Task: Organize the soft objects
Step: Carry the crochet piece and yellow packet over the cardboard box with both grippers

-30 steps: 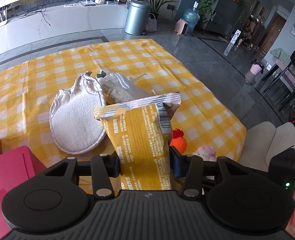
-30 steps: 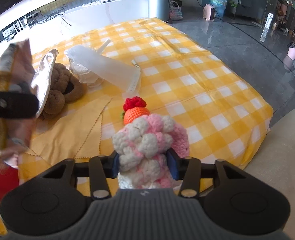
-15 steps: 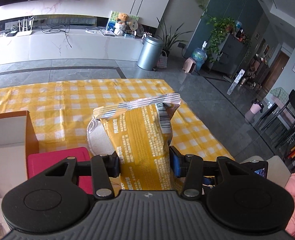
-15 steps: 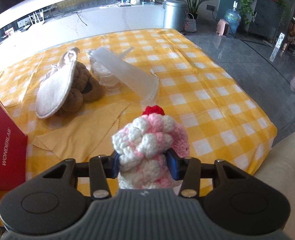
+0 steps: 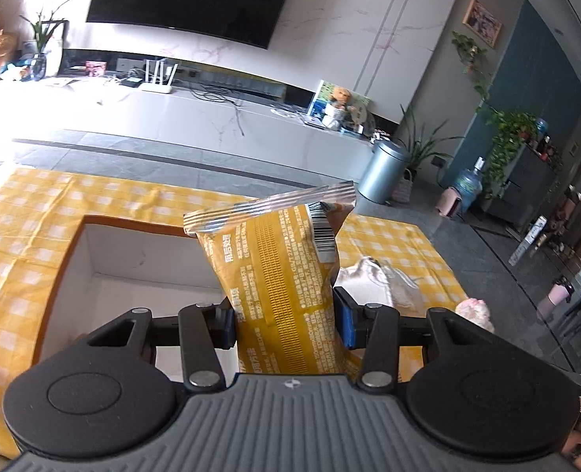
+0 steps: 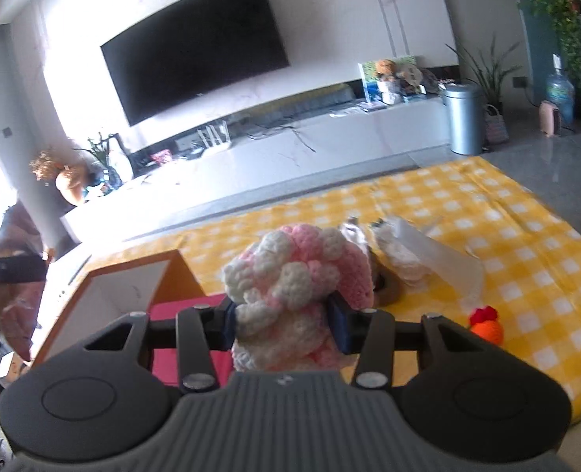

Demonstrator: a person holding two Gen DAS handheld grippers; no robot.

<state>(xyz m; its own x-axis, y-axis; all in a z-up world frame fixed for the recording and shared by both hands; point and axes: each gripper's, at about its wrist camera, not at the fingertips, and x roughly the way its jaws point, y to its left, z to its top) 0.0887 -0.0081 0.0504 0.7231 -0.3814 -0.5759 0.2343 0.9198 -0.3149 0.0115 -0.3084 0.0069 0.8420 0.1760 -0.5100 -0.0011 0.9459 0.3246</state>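
The left gripper (image 5: 284,320) has its fingers pinched on a crinkly yellow foil snack bag (image 5: 278,271), held upright at its lower half above the open orange-rimmed cardboard box (image 5: 70,259). The bag looks light and puffy, its film slick, so a grip across the flat middle (not the silver crimped top seam) should keep it from sliding; squeezing harder risks crushing the contents.

The right gripper (image 6: 284,324) has its fingers closed on a pink-and-white crocheted yarn toy (image 6: 294,275), held just right of the box, over the yellow checked cloth on the bench (image 6: 519,236). It seems soft, light and springy, and compresses under the fingers; its knobbly surface gives good friction anywhere. 1 small orange crocheted ball (image 6: 486,328), possibly a fruit, lies on the cloth nearby.
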